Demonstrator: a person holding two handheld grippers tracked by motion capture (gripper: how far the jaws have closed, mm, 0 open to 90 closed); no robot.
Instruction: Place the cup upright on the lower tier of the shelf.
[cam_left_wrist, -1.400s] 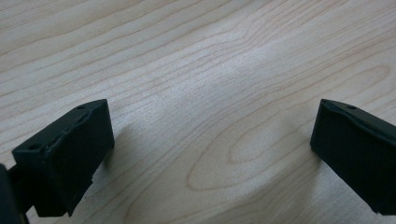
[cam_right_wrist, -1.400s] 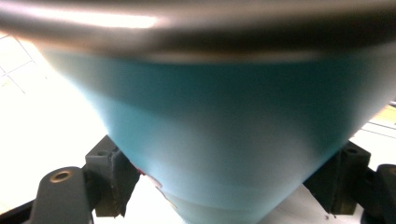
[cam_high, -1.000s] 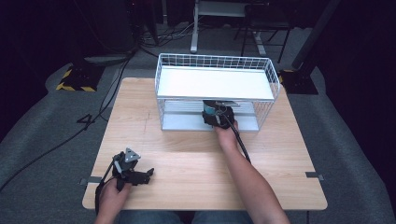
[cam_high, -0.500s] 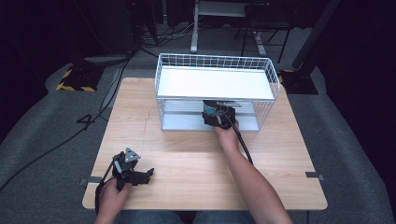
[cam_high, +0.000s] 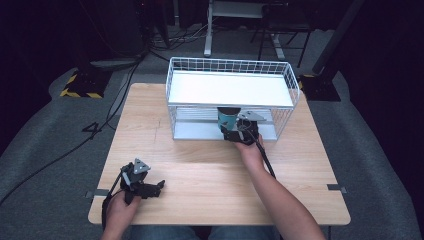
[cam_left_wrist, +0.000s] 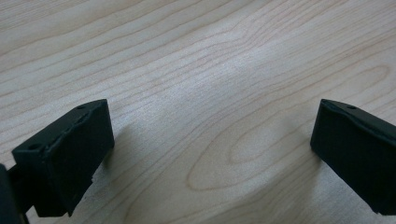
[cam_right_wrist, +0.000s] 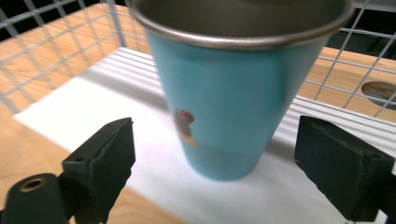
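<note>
The blue cup (cam_right_wrist: 233, 88) stands upright on the white floor of the wire rack (cam_high: 176, 102), on the lower level under the rack's upper shelf (cam_high: 230, 89), and it sits squarely between my right gripper (cam_right_wrist: 215, 168)'s jaws. Those jaws are spread wide: there is daylight on both sides of the cup, the left pad well clear of its wall and the right pad (cam_right_wrist: 343, 170) a little farther off. Nothing touches yet, as far as I can tell. The cup narrows toward its base, its metal rim (cam_right_wrist: 243, 32) flares above the jaws, and a small printed figure (cam_right_wrist: 184, 122) faces me.

I read the step as either closing on the cup or having just let it go; the pictures alone cannot settle which. If I am to grip, I would centre the cup between the pads first, since it sits slightly nearer the left one. I would close low on the wall, slowly, because a tapered cup can squirt upward or tip. I would also mind the wire mesh just behind and beside the jaws, and the shelf above the rim.

My left gripper (cam_left_wrist: 212, 154) rests down at the near left of the wooden table (cam_high: 200, 165), well apart from the rack. Its jaws stand wide too, with nothing between them but bare wood grain.
</note>
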